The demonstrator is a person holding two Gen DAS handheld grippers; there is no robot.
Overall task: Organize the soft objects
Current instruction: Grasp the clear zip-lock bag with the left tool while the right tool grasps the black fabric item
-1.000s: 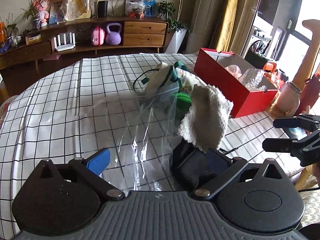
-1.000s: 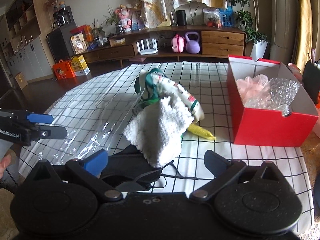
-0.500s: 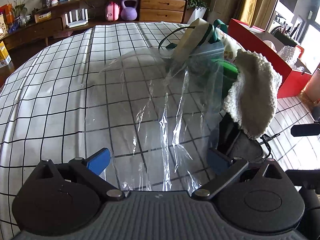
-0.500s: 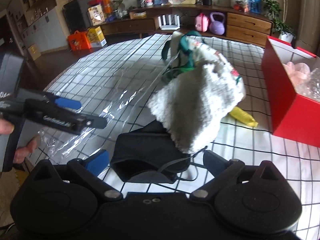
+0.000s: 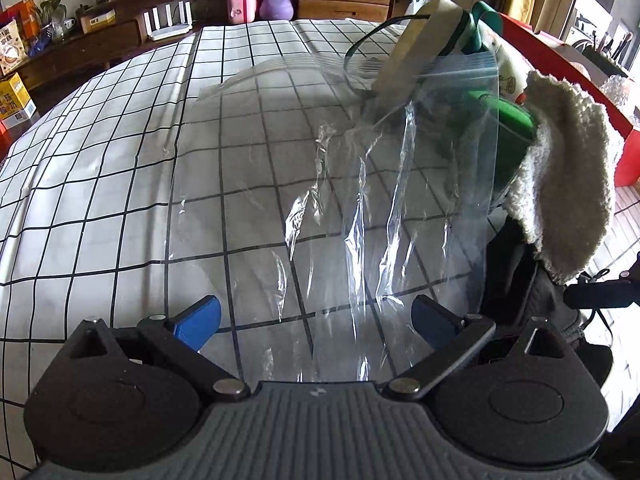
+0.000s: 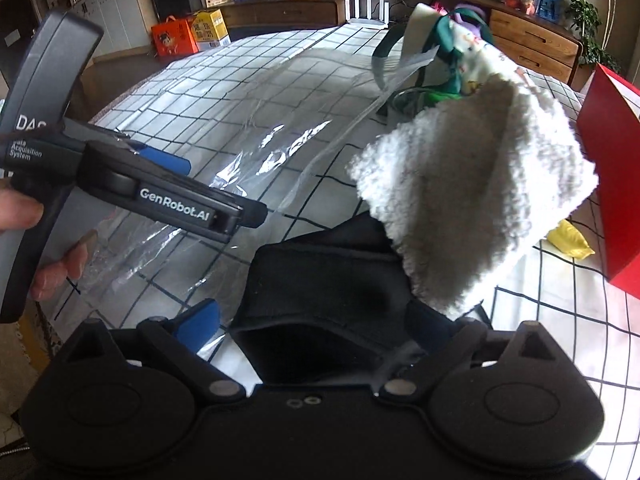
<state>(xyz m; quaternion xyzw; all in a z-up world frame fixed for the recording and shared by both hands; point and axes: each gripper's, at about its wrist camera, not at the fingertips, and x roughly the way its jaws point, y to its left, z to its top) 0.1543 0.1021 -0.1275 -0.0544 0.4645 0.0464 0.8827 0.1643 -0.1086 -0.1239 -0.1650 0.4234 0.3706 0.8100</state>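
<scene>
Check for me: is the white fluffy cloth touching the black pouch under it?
Touching. In the right wrist view the white fluffy cloth drapes onto the black pouch with no gap at the overlap; the left wrist view agrees.

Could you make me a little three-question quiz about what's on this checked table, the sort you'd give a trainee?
1. True or false: the white fluffy cloth lies flat on the tablecloth.
2. What does the clear plastic bag lean against at its far end: A the pile of soft things, B the red box, C a kettlebell?
3. Which gripper has the black pouch between its open fingers?

Key: 1 false, it is draped over the pouch; 2 A; 3 the right gripper.
</scene>
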